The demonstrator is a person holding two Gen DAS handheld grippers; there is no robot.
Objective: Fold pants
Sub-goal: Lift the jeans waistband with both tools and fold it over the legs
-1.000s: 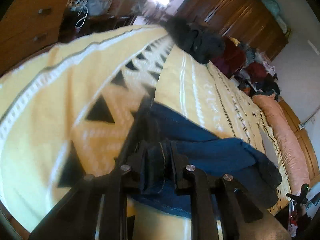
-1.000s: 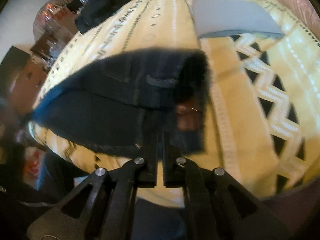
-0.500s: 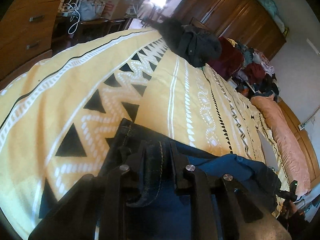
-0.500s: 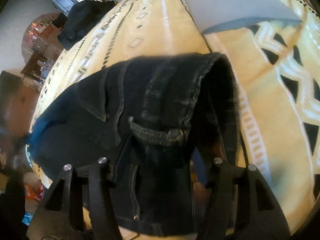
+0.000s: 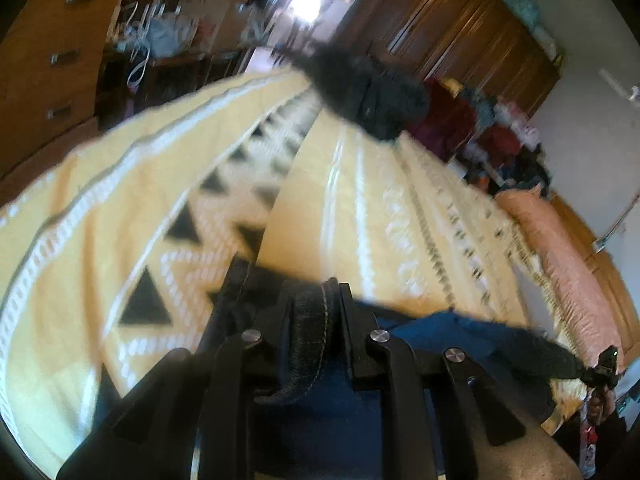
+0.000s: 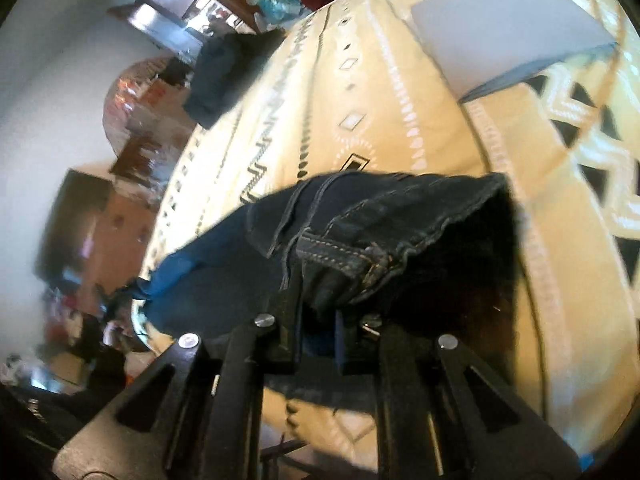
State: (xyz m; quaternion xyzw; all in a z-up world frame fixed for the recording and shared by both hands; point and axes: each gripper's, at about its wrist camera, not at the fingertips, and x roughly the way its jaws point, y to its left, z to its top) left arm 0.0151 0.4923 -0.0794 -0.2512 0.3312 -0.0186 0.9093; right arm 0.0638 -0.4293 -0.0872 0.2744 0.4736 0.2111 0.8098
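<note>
Jeans [image 6: 360, 232], dark denim, hung between our two tools over the yellow patterned bedspread [image 5: 360, 216], with the far part trailing on the bed toward its edge. Our left tool [image 5: 314, 320] was clenched on a thick rolled seam of the denim, the fabric pinched between the jaws. Our right tool [image 6: 316, 320] had just been closing after a brief release and was now clamped on a bunch of the waistband near a belt loop; the cloth sat between the jaws and draped over them. We judged the right hold the weak one: it looked like a re-grab on a thick wad rather than a flat edge, so heavy denim could slide out once we lifted or stretched. Uneven grab points could also twist the waistband, and the fold would land crooked. Loose legs dragging on the bedspread could bunch, or catch and pull the cover with them. Denim hung over the right camera view, so we could not tell how deep the cloth sat in the jaws. A grey folded item [image 6: 500, 32] lay well apart further up the bed and a dark garment pile [image 5: 368, 96] near the far end, both away from the jeans, so we saw little risk there.
</note>
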